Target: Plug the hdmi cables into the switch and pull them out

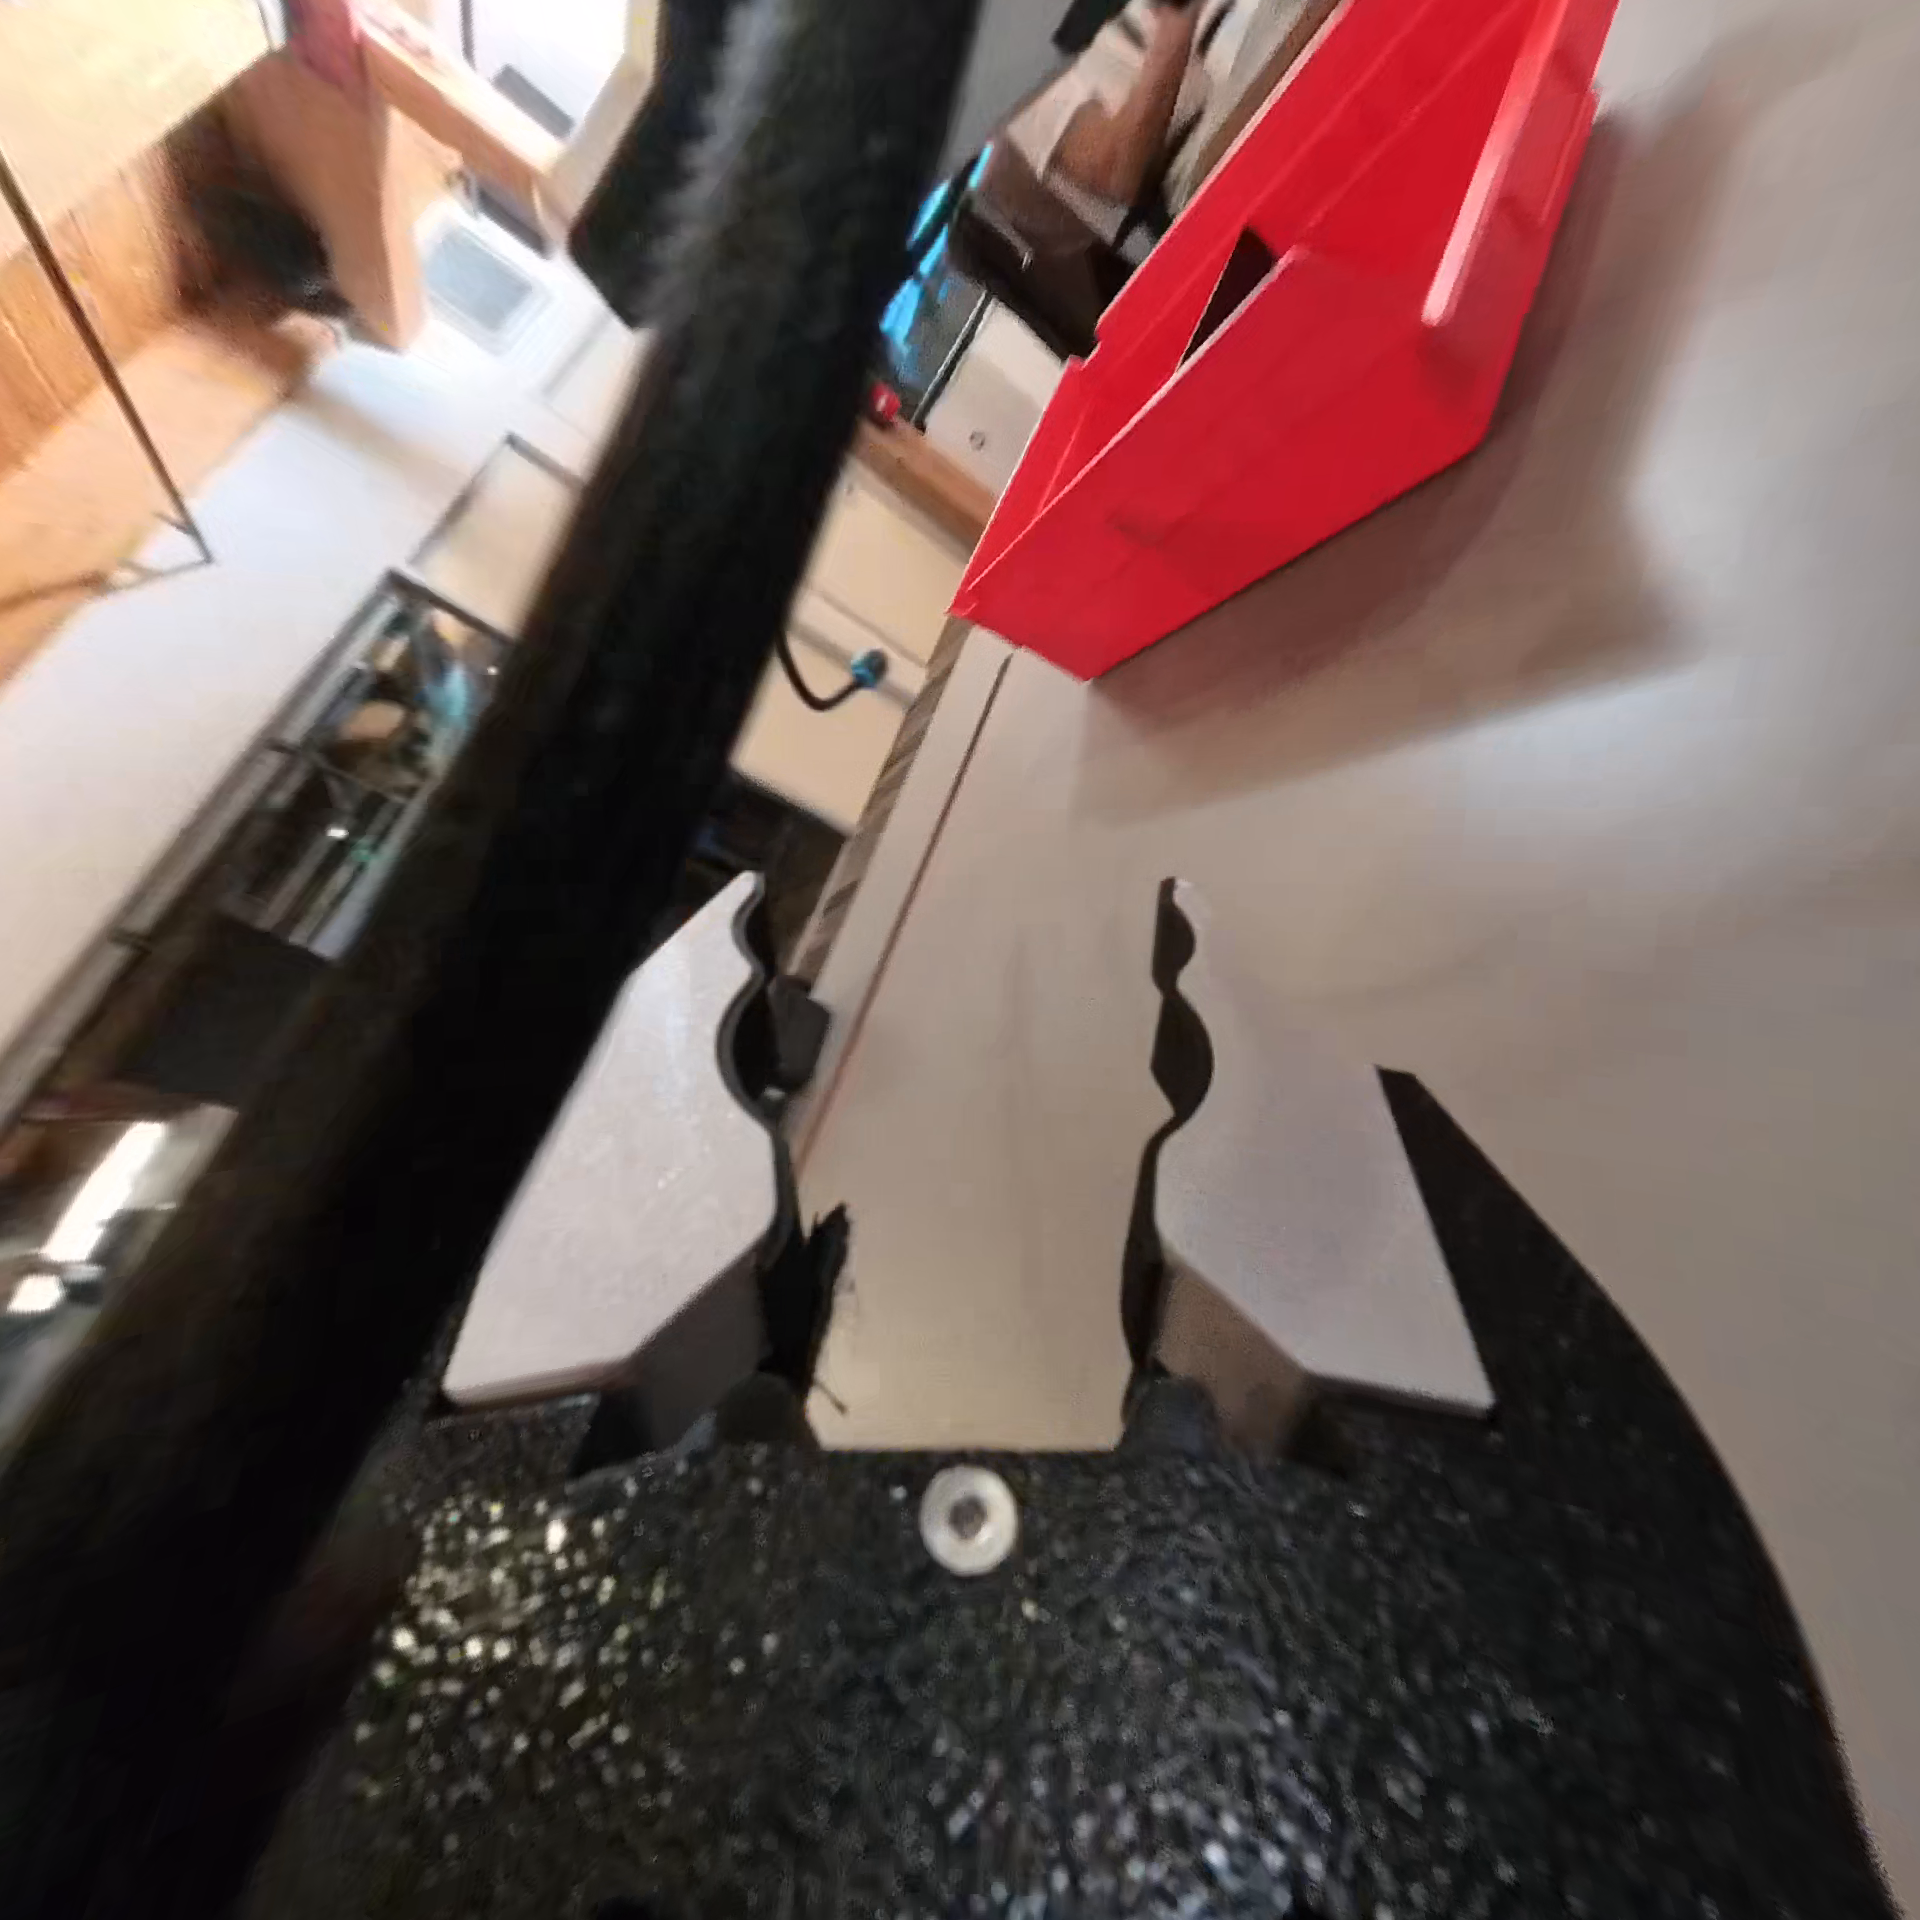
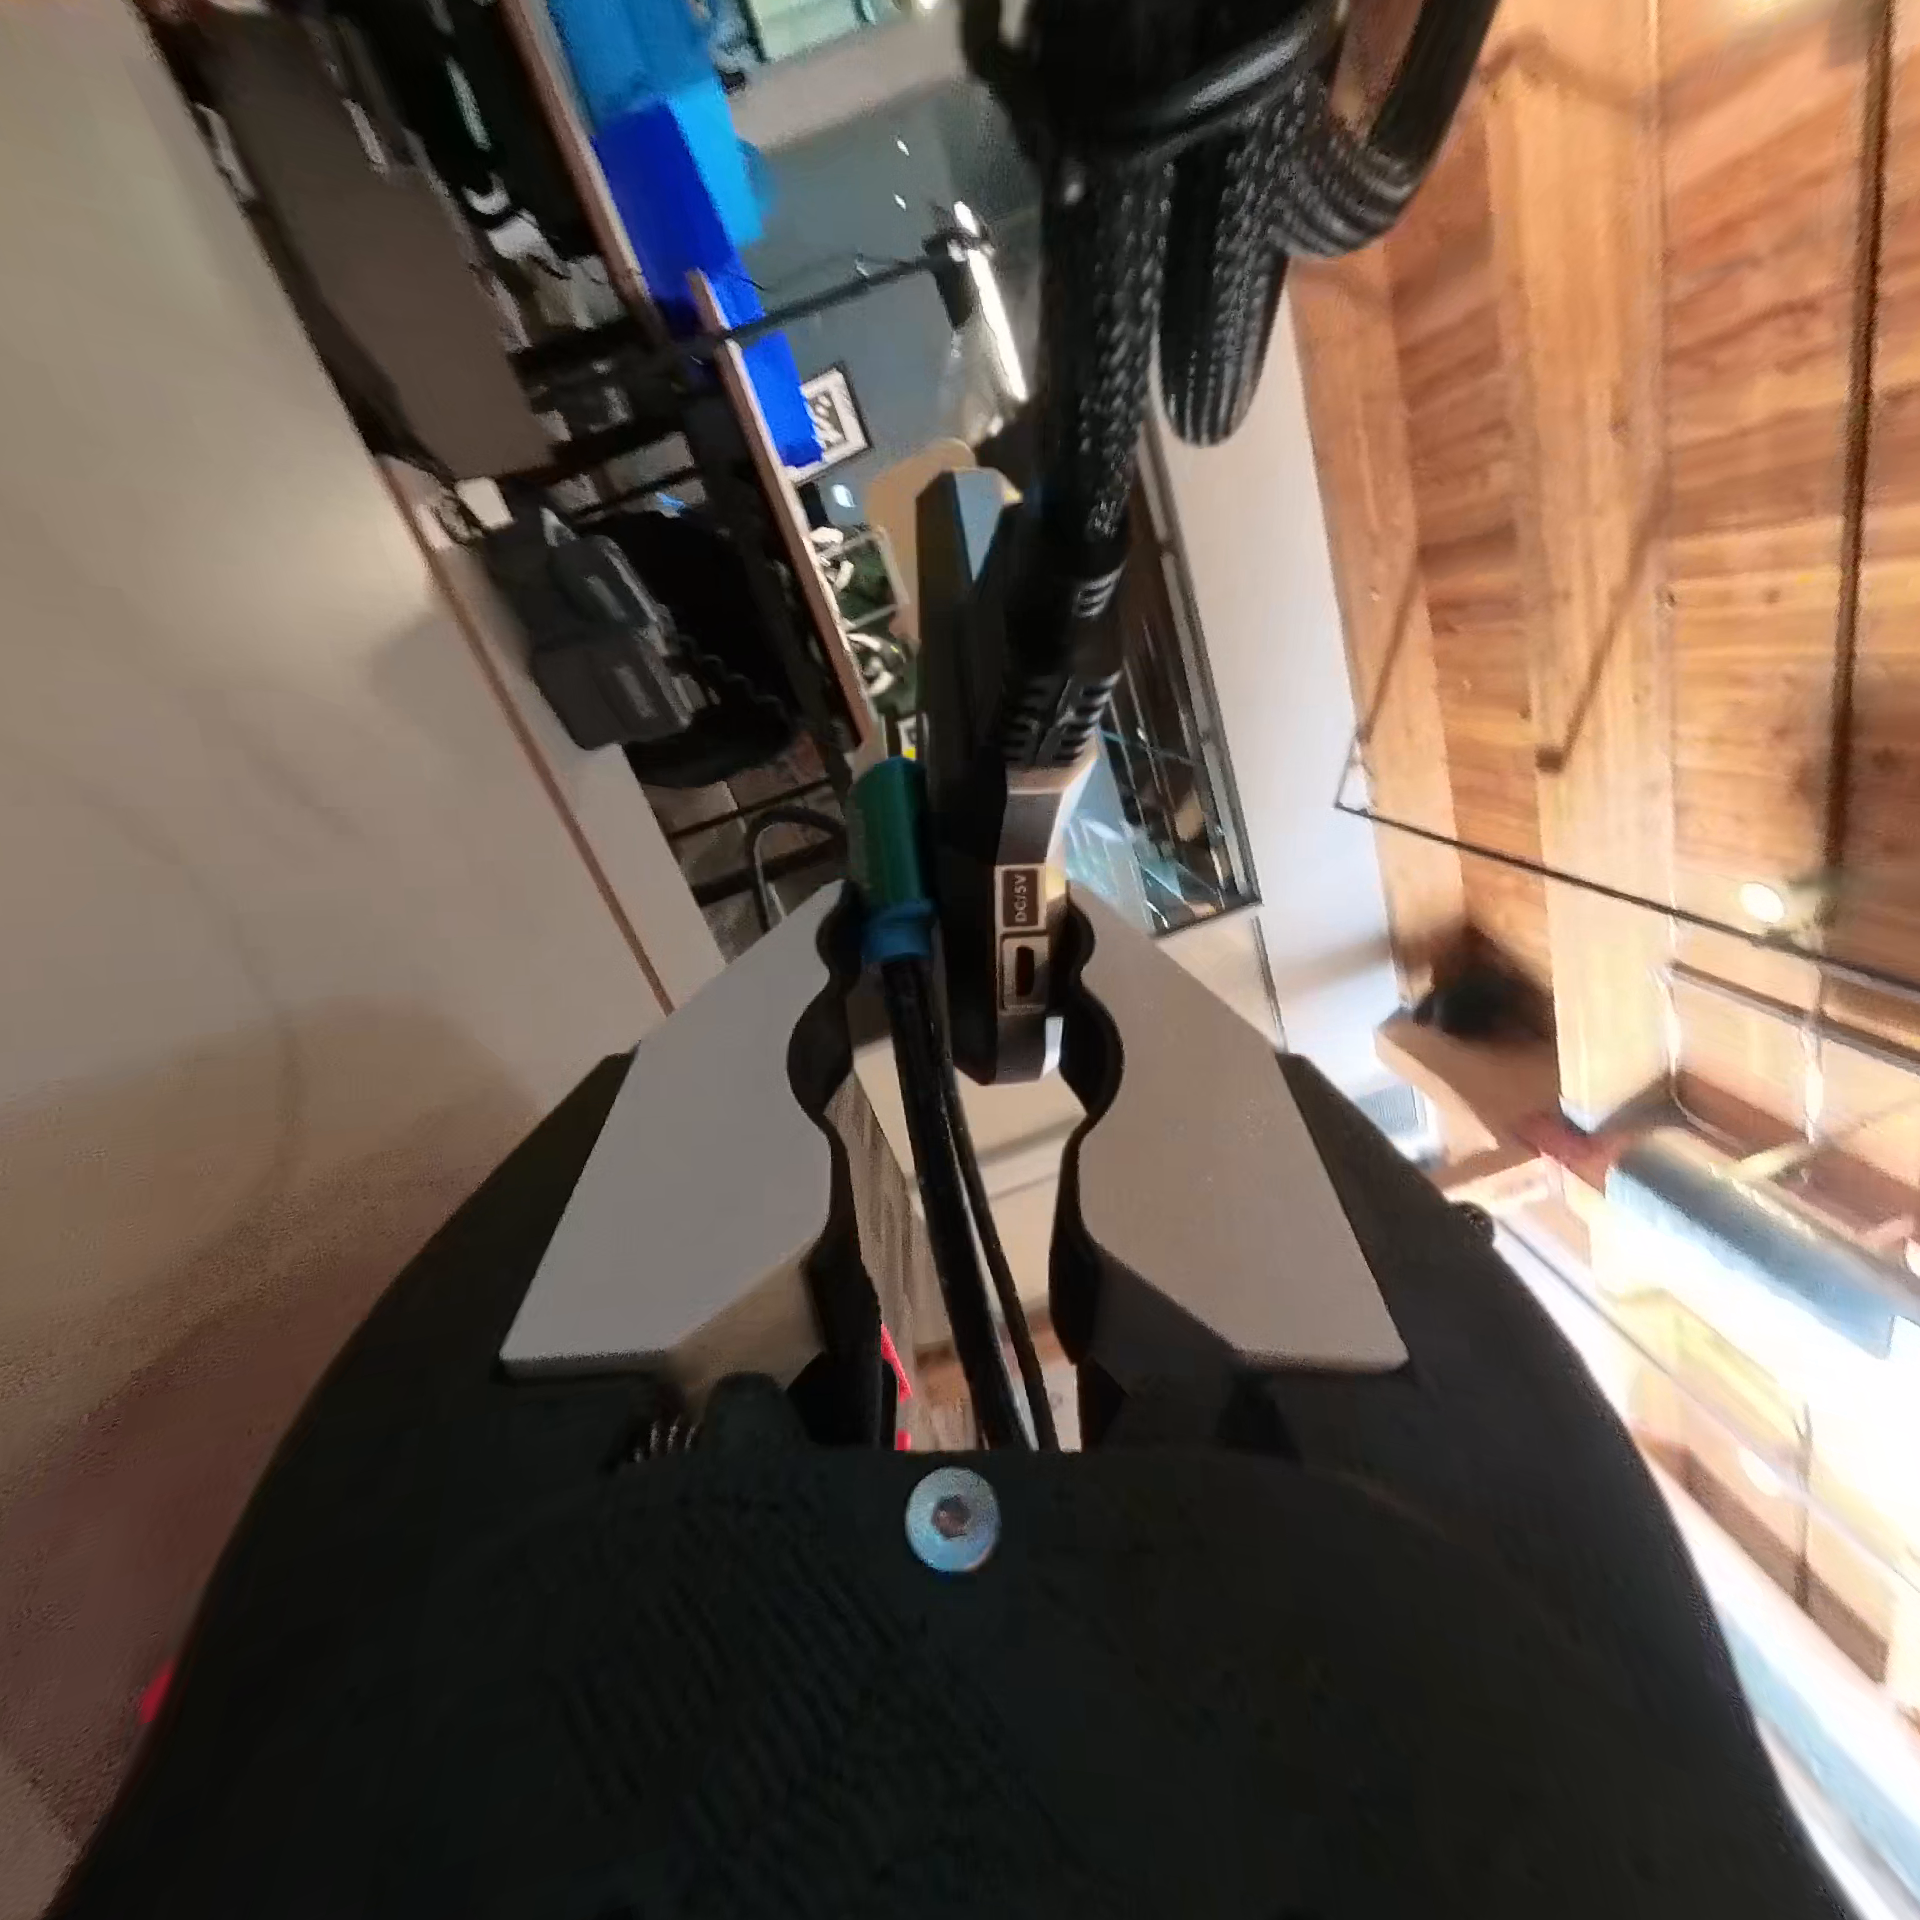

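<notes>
The right gripper (image 2: 961,987) is closed on the switch (image 2: 982,821), a slim dark box standing at frame centre, clamped at its near end. A small white-lettered label and a narrow port face the camera. A braided HDMI cable (image 2: 1091,499) is plugged into the switch, running to the upper frame. A green-capped connector (image 2: 883,842) sits just left.

The left gripper (image 1: 971,987) is wide open, holding nothing, over the bare pale table (image 1: 1455,831). A red bin (image 1: 1299,395) occupies the upper right. A blurred black cable (image 1: 665,582) crosses diagonally at left.
</notes>
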Demonstrator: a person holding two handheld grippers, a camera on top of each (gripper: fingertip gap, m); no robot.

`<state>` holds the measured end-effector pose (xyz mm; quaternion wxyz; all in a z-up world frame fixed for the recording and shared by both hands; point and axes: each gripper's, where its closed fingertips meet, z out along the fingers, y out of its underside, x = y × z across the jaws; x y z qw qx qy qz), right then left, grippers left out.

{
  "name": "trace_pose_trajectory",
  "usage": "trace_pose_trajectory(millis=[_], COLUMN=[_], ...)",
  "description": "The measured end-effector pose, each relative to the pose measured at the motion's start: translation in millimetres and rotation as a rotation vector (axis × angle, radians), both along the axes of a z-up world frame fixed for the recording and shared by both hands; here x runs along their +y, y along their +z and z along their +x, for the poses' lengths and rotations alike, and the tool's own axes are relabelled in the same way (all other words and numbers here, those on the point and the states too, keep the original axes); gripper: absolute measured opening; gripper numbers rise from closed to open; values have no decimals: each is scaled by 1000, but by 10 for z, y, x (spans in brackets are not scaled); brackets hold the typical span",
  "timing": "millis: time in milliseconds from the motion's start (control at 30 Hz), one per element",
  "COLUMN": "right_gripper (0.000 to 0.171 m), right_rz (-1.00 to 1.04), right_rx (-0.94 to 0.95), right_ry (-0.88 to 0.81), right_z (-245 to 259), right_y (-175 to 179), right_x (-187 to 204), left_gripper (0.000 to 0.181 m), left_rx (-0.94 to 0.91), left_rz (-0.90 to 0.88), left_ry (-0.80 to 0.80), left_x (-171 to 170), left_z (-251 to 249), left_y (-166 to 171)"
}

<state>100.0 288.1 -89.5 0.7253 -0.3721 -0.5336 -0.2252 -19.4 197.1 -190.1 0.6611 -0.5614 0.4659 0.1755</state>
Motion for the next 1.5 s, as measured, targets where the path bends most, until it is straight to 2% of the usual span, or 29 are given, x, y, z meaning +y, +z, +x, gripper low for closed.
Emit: trace_pose_trajectory(millis=[133,233,367,667,767,900,1200,1333,1500], right_gripper=[35,36,36,36,36,35,35,34,34], right_rz=[-18,-65,-142,-634,-743,-769,-879,-942,-1019], right_rx=[91,119,58,-20,47,133,4,-29,-25], right_ry=[-88,-125,-127,19,104,155,132,121,148], right_z=[344,545,714,1004,1095,1277,1525,1469,1301], right_y=[173,255,367,360,489,850,1448,1255,557], right_x=[125,241,518,1236,1336,1403,1268,1429,1769], left_gripper=[69,67,67,71,71,70,70,70,70], left_rx=[-213,-299,-429,-744,-782,-789,-793,-761,-744], left_rz=[-112,-141,-174,-299,-304,-307,-322,-324,-322], left_ry=[-95,-86,-51,-71,-71,-75,-86,-96,-91], left_x=[-9,80,203,282,282,276,259,245,243], left_z=[146,72,-134,-416,-459,-454,-409,-354,-349], left_y=[-71,-186,-267,-292,-286,-291,-312,-327,-343])
